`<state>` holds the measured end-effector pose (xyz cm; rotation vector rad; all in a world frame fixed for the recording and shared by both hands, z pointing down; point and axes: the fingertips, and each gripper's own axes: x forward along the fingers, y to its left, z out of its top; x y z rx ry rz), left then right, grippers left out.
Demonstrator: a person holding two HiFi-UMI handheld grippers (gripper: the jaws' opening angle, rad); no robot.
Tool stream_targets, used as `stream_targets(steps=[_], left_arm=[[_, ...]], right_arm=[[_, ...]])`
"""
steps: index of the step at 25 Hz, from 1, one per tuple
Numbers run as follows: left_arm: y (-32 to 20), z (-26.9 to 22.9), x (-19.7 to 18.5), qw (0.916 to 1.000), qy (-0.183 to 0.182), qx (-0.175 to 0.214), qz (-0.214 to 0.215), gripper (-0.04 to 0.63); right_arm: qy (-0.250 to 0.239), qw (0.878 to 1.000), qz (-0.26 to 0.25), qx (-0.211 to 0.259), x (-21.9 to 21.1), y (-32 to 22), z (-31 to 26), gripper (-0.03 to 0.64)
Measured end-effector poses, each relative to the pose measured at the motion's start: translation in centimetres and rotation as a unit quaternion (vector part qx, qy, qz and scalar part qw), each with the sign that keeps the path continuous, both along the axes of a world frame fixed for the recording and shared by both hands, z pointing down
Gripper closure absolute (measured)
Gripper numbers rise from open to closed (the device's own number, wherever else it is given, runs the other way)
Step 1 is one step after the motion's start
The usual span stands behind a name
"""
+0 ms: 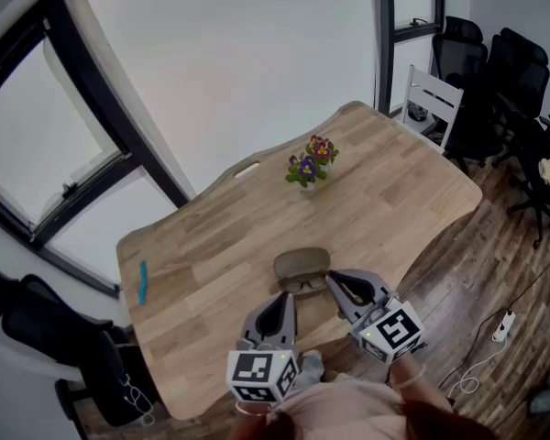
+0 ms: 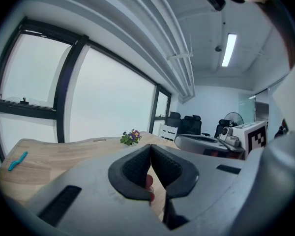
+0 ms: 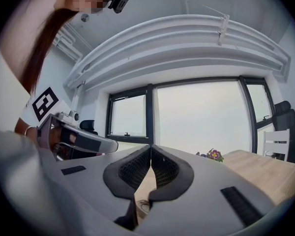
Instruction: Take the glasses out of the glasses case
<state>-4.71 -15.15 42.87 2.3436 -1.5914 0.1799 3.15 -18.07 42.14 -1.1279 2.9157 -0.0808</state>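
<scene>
One tan oval glasses case [image 1: 302, 262], glasses [image 1: 304, 285] touching.

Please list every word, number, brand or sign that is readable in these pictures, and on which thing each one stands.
No words, numbers or brands are readable in any view.
On the left gripper and the right gripper, the cubes bear only black-and-white square markers, not letters.
The glasses case shows no visible label.
</scene>
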Motion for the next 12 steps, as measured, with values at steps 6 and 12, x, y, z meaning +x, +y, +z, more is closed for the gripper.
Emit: stream_targets(steps=[6, 12], left_arm=[[-1.5, 0.2, -0.9, 1.0000, 0.003, -0.002, 0.001, 0.594], [-2.9, 0.8, -1.8, 0.9999, 0.002, -0.009, 0.008, 0.594]], right_arm=[[0.024, 1.000, -0.013, -0.003, -1.1, -1.4, 1.3, 0.615], [0.062, 0.998, -0.029, -0.006, -2.5, -2.5, 3.1, 0.615]])
